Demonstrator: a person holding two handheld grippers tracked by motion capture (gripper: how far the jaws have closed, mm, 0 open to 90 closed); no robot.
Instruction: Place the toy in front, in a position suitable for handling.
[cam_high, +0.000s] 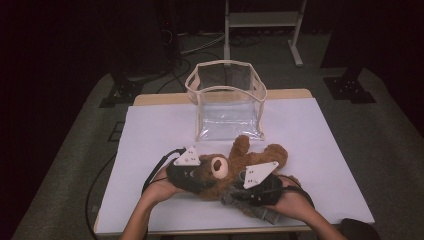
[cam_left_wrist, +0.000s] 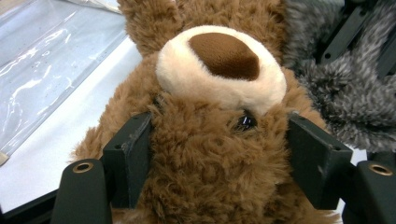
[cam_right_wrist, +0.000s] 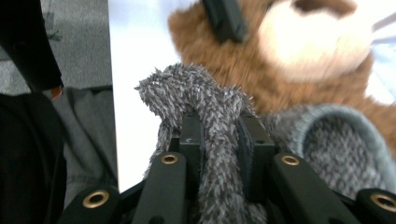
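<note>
A brown teddy bear (cam_high: 250, 155) lies on its back on the white table (cam_high: 315, 135), with its cream muzzle facing up. My left gripper (cam_high: 196, 176) is shut on the bear's head (cam_left_wrist: 219, 70), and its black fingers (cam_left_wrist: 130, 149) press into the fur on both sides. A grey fuzzy knitted garment (cam_high: 260, 212) sits over the bear's lower body near the front edge. My right gripper (cam_high: 252, 187) is shut on a fold of this grey garment (cam_right_wrist: 201, 98), which bunches up between its jaws. The bear (cam_right_wrist: 299, 42) lies just beyond that fold.
A clear plastic bag (cam_high: 227, 102) with cream trim stands open and upright at the back middle of the table, just beyond the bear's raised arm. A metal stand (cam_high: 262, 20) and cables are on the floor behind the table.
</note>
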